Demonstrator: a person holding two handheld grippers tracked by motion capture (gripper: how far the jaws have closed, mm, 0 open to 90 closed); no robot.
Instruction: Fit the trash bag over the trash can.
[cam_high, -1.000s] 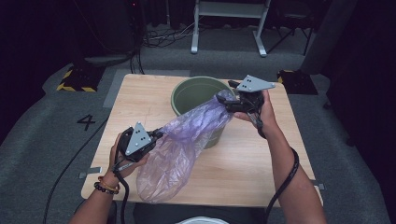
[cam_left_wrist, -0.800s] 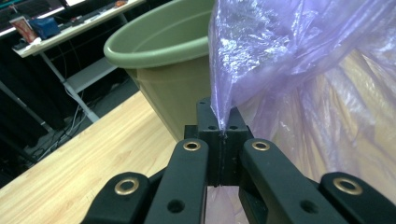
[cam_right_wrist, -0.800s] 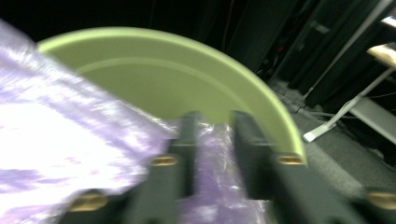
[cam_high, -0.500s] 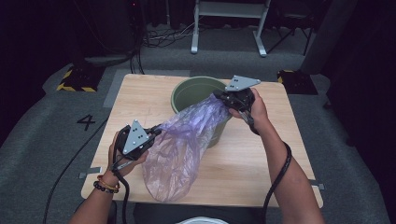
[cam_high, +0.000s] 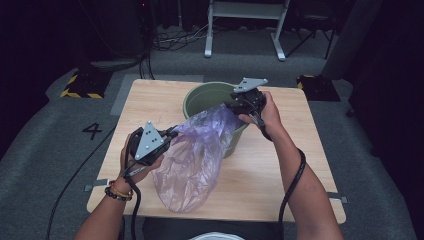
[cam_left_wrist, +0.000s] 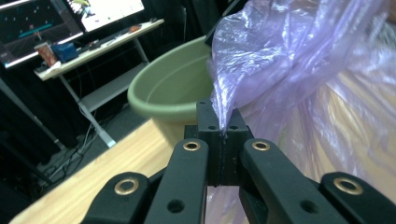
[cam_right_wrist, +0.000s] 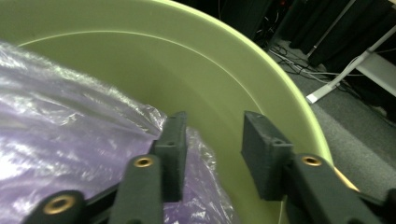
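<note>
My left gripper (cam_high: 170, 134) has its jaws pinching a fold of the purple bag (cam_high: 192, 160), which balloons ahead of them over the counter (cam_high: 300, 165). My right gripper (cam_right_wrist: 212, 140) sits inside the green bucket (cam_right_wrist: 243, 70) rim, jaws just opening, spread, bag beside the left one. Floor reads "4" (cam_high: 93, 131).

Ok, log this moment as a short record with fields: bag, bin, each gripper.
bag: purple plastic bag, stretched from the left gripper up to the bin's rim
bin: green bin upright on the wooden table
left gripper: left gripper shut on the bag's edge
right gripper: right gripper over the bin's mouth, jaws apart and just opening, bag film beside one pad
</note>
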